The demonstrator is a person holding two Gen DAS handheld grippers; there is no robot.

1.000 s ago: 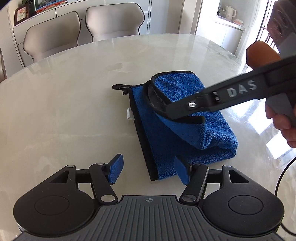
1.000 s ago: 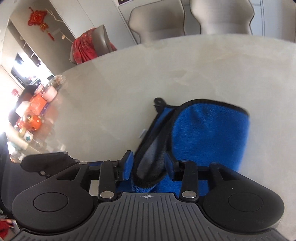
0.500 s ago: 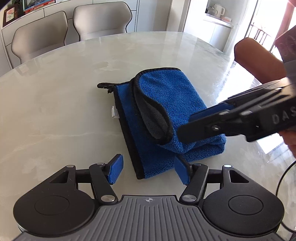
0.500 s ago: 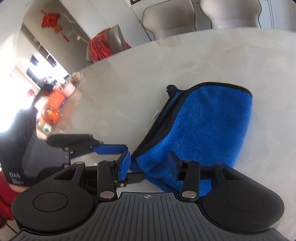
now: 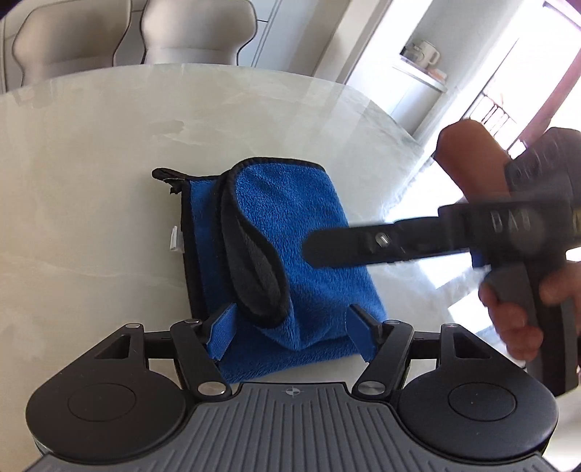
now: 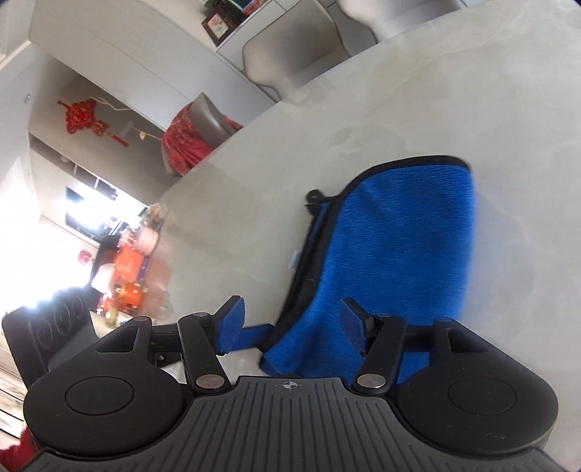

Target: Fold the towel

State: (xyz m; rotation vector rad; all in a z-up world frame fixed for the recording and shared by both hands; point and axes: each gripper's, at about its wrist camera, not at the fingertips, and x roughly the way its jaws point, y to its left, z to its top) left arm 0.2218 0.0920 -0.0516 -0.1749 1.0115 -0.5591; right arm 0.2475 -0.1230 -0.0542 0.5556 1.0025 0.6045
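Two grippers are hovering with fingers apart, gripping nothing: the left gripper (image 5: 290,326) at lower centre, the right gripper (image 6: 290,328) likewise; the blue towel (image 5: 290,250) is lying mid-frame on the pale marble tabletop (image 5: 90,163), seemingly folded, its top flap curling untidily; chairs (image 5: 196,32) are standing behind.

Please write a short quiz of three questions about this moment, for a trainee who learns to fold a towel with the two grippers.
1. True or false: the left gripper has its jaws shut on the blue towel.
2. What colour is the towel's edge binding?
3. On what does the towel lie: A) chair, B) marble table, C) floor?

Key:
1. False: both it and the right gripper are open.
2. Black.
3. B.
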